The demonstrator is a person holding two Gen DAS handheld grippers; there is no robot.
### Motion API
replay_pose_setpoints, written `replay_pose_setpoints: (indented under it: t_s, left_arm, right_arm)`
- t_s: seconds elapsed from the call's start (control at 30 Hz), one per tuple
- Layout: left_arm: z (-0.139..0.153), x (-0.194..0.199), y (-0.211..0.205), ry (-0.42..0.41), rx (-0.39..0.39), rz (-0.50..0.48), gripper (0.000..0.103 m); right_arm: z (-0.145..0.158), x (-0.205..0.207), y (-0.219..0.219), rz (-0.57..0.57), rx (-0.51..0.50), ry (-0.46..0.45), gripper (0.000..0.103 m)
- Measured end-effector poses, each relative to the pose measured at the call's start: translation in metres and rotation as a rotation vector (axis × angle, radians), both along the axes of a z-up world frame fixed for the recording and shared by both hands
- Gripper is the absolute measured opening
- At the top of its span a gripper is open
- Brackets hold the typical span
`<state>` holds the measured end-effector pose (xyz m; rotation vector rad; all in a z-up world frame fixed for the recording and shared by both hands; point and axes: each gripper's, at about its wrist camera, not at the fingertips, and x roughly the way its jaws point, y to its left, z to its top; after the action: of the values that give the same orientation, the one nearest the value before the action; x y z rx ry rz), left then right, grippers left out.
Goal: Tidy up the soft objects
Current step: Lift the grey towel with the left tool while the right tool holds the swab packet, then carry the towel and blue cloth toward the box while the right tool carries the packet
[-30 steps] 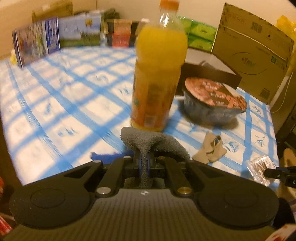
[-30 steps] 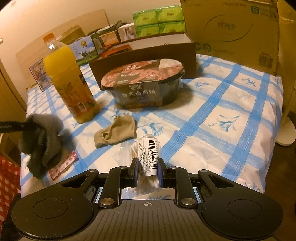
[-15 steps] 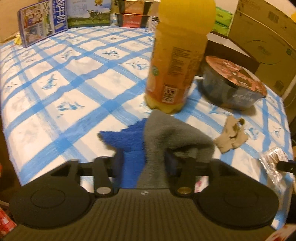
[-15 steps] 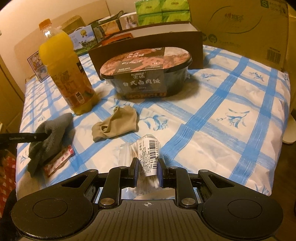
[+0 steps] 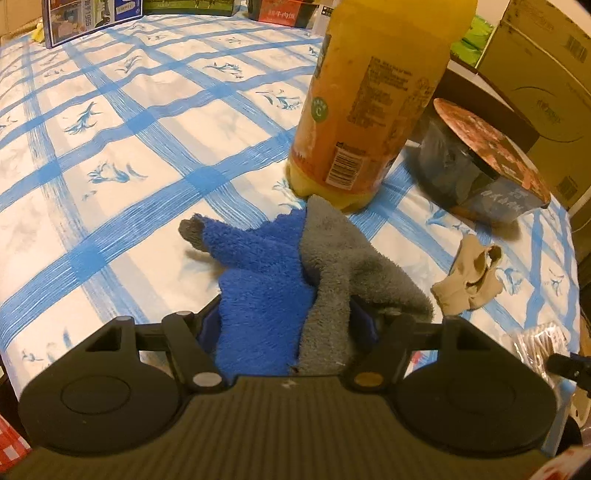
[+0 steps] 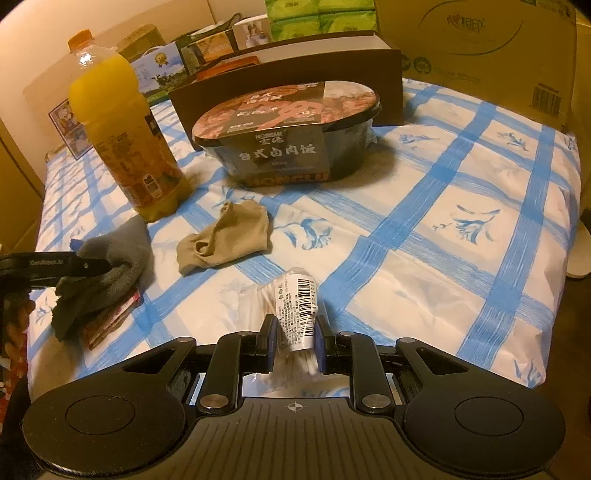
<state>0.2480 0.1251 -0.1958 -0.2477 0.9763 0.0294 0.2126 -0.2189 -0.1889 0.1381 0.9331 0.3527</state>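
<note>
A fluffy grey sock (image 5: pixel 332 266) lies over a fluffy blue sock (image 5: pixel 258 280) on the checked tablecloth, just in front of the orange juice bottle (image 5: pixel 369 96). My left gripper (image 5: pixel 286 325) stands open around both socks, jaws wide apart. In the right wrist view the grey sock (image 6: pixel 110 258) drapes over the left gripper's finger (image 6: pixel 55 264). A beige sock (image 6: pixel 225 238) lies crumpled mid-table; it also shows in the left wrist view (image 5: pixel 469 280). My right gripper (image 6: pixel 295 336) is shut on a clear bag of cotton swabs (image 6: pixel 295 310).
A black instant meal bowl (image 6: pixel 291 129) stands behind the beige sock. A red snack packet (image 6: pixel 110 317) lies under the grey sock. A brown box (image 6: pixel 288 70), cardboard cartons (image 6: pixel 480 44), green tissue packs (image 6: pixel 317 14) and milk boxes (image 5: pixel 92 14) line the far side.
My left gripper has lowered toward the tablecloth and opened, and the grey sock now rests over the blue sock. My right gripper still holds the cotton swab bag in place.
</note>
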Motion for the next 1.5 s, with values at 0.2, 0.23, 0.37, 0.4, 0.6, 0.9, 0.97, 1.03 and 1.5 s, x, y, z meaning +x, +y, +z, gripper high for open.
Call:
replay_pose_setpoints:
  t_s: [0.2,0.23,0.37,0.4,0.6,0.9,0.97,1.03,1.5]
  left_arm:
    - [0.003,0.007,-0.010,-0.002,0.004,-0.052,0.034]
    - [0.003,0.008,-0.011,-0.002,0.009,-0.056,0.032]
    - [0.004,0.009,-0.012,-0.006,0.014,-0.066,0.027]
    - [0.005,0.008,-0.012,-0.007,0.016,-0.069,0.026]
    - [0.011,0.007,-0.011,-0.016,0.021,-0.083,0.022]
    - [0.047,-0.008,0.002,-0.087,0.041,-0.065,0.020]
    - [0.057,-0.012,0.007,-0.106,0.047,-0.059,0.020]
    - [0.067,-0.016,0.012,-0.124,0.048,-0.049,0.020]
    - [0.125,-0.007,0.045,-0.230,0.121,-0.031,0.020]
  right_arm:
    - [-0.002,0.001,0.000,-0.003,-0.003,0.004,0.021]
    - [-0.002,0.001,-0.001,-0.004,-0.003,0.004,0.021]
    - [-0.002,0.001,-0.001,-0.003,-0.003,0.002,0.021]
    - [-0.002,0.001,-0.001,-0.004,-0.004,0.002,0.021]
    - [0.003,0.002,-0.002,-0.006,-0.002,-0.010,0.021]
    - [0.019,0.002,-0.010,-0.029,0.058,-0.034,0.021]
    - [0.023,0.002,-0.013,-0.036,0.071,-0.038,0.021]
    - [0.026,0.002,-0.015,-0.043,0.086,-0.041,0.021]
    - [0.054,0.014,-0.023,-0.039,0.105,-0.111,0.021]
